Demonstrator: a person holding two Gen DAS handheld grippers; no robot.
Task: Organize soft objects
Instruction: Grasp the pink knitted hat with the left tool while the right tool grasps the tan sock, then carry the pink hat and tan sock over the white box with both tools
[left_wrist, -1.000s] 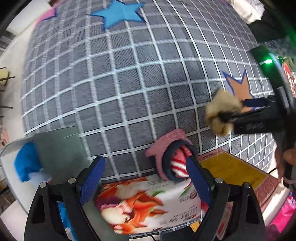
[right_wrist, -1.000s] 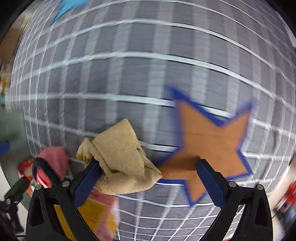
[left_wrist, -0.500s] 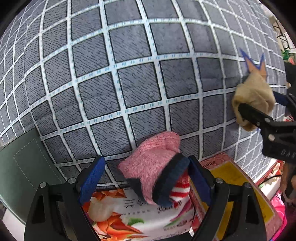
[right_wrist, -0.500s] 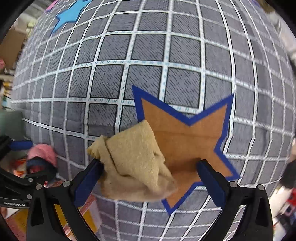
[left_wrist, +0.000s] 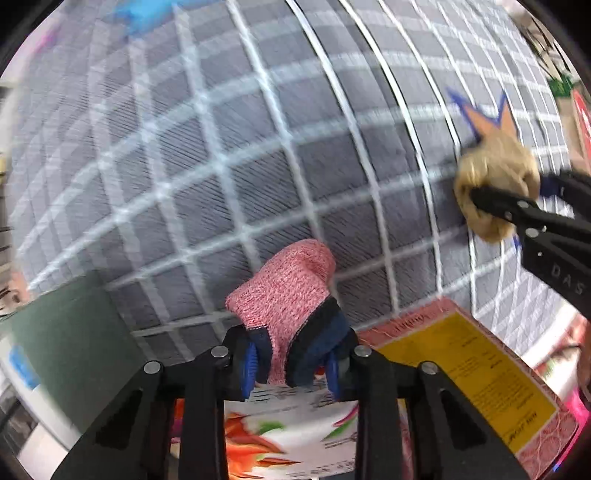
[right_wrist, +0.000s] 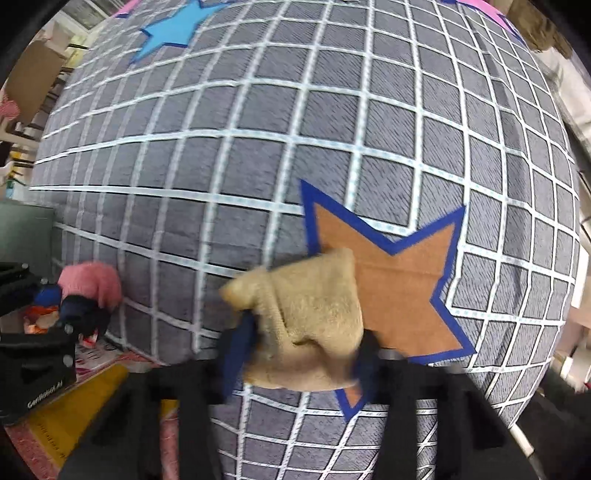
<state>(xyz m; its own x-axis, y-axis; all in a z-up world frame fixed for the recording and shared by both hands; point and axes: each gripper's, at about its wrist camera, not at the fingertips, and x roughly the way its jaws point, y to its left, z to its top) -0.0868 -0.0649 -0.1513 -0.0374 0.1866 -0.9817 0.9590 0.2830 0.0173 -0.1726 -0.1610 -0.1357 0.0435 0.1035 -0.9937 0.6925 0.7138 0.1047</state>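
Two grips have just closed, one per hand: the left gripper pinches the pink sock above printed packets, the right gripper squeezes the tan cloth over the orange star. Both items seem lifted off the grid cloth — sorting is probably all still ahead.

We see the left gripper pointing steeply down, its jaws just closed onto a pink knitted sock with a navy cuff. To its right, the right gripper (aimed straight down) has likewise just clamped a crumpled tan cloth.
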